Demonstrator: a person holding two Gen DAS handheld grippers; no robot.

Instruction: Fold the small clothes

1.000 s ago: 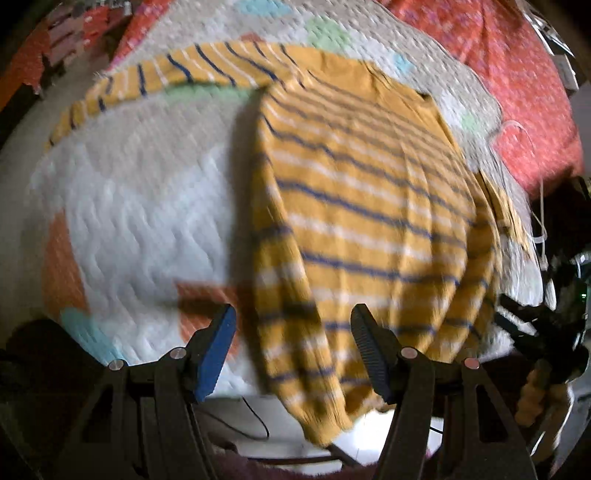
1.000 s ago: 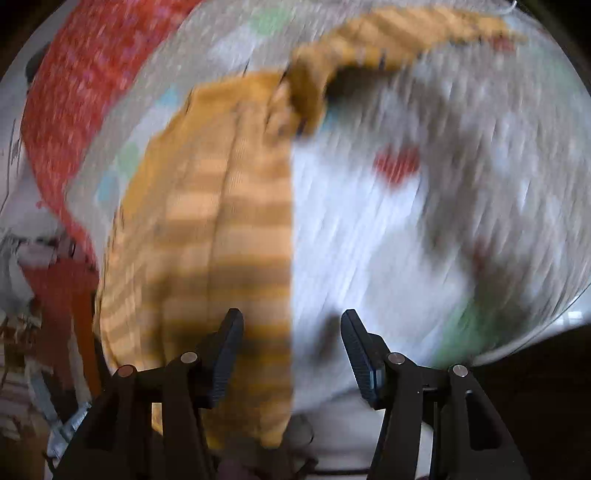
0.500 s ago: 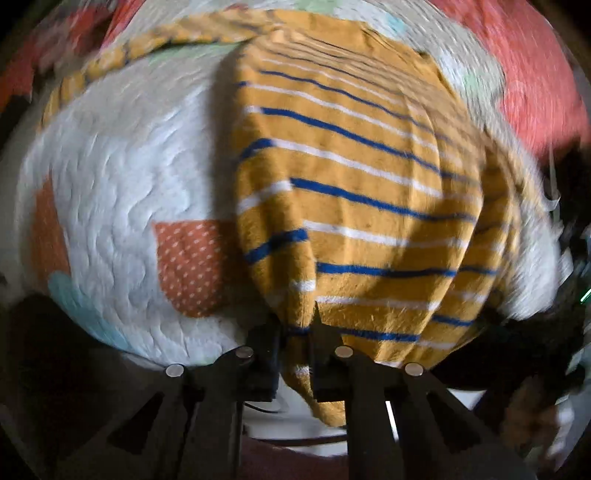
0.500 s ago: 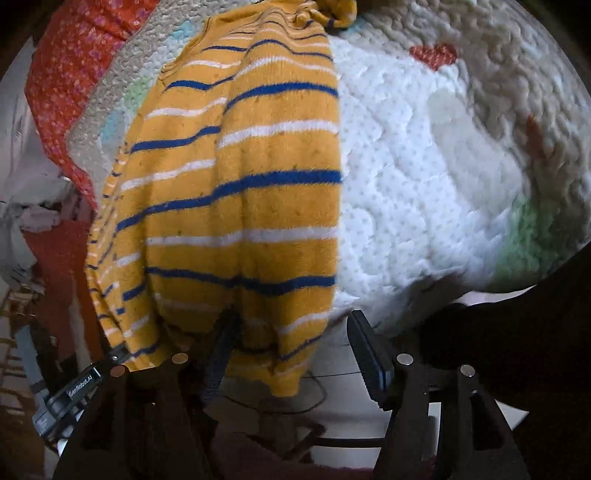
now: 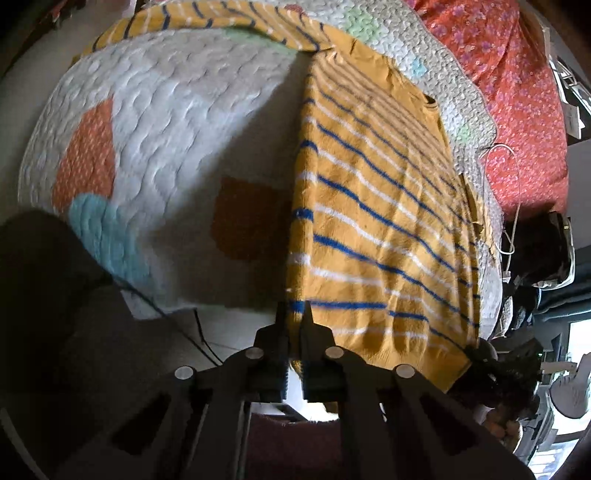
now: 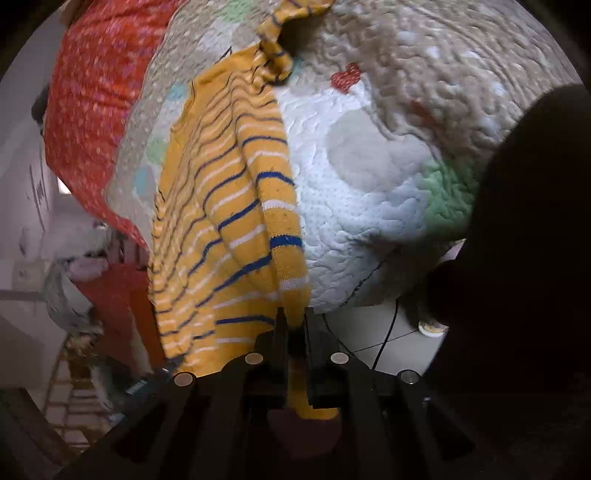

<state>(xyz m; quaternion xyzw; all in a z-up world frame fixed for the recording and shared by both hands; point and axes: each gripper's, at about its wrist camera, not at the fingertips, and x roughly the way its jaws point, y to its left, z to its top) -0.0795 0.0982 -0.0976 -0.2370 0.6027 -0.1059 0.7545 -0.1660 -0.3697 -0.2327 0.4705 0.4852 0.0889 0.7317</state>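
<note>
**Both claws pinched on the sweater's hem, fold about to begin**

In the left wrist view, the left claw (image 5: pixel 293 314) was seen at 6 o'clock, pressed together on the near edge of the striped sweater (image 5: pixel 376 206), with yellow knit caught between its fingers. The sweater was laid across the quilted blanket (image 5: pixel 177 122), its body running from 6 toward 12 o'clock, and one sleeve (image 5: pixel 207 20) was stretched out toward 10 o'clock along the far edge. A red floral cloth (image 5: pixel 517 96) was visible at 2 o'clock, beyond the quilt.

In the right wrist view, the right claw (image 6: pixel 293 319) was likewise closed at 6 o'clock, pinching the hem of the sweater (image 6: pixel 236 206), which hung off the near edge of the quilt (image 6: pixel 388 155). A raised ridge of fabric was drawn up above the fingers, and the far sleeve was bunched near 12 o'clock.

The step in hand was judged to be the gripping of the bottom hem at two corners. The next move would call for both corners to be lifted together and carried toward 12 o'clock, kept level and taut, so that the hem could be laid near the collar without the knit bunching.
</note>
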